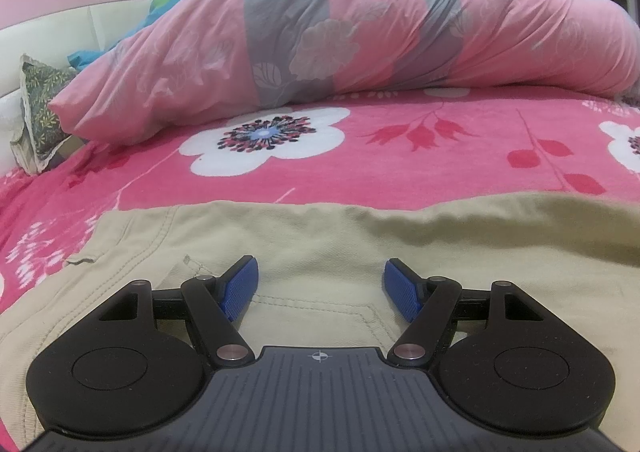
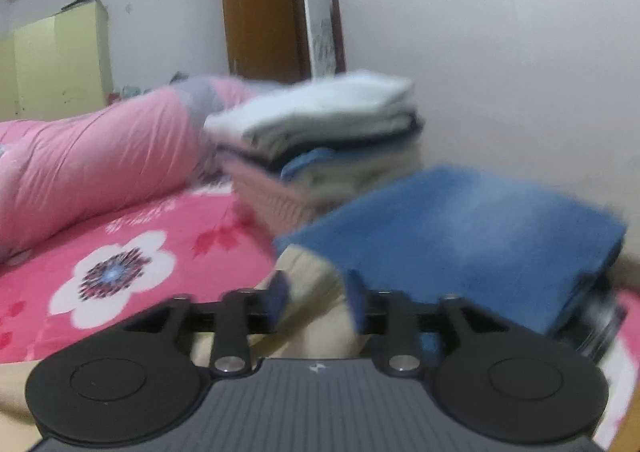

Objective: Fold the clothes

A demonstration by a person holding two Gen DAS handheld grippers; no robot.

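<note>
Your left hand-held gripper hangs released over the khaki trousers, blue pads spread wide with nothing between them, the garment lying flat across the near edge of the bed and its back pocket stitching just under the jaws. Your right hand-held gripper, blurred in its own view, also stands parted and empty, khaki cloth showing through the gap, a folded blue towel just beyond its right finger. Behind that a basket carries a tall stack of folded laundry, and a rolled pink duvet lies along the far side of the bed. Judged from here, the fold is not yet begun. Pinch only the top layer and the trousers may drag and bunch instead of folding cleanly; close near the pocket seam and the thick cloth could slip from the pads. Swing the right side carelessly and you risk nudging the towel, or knocking the stack off the basket.
</note>
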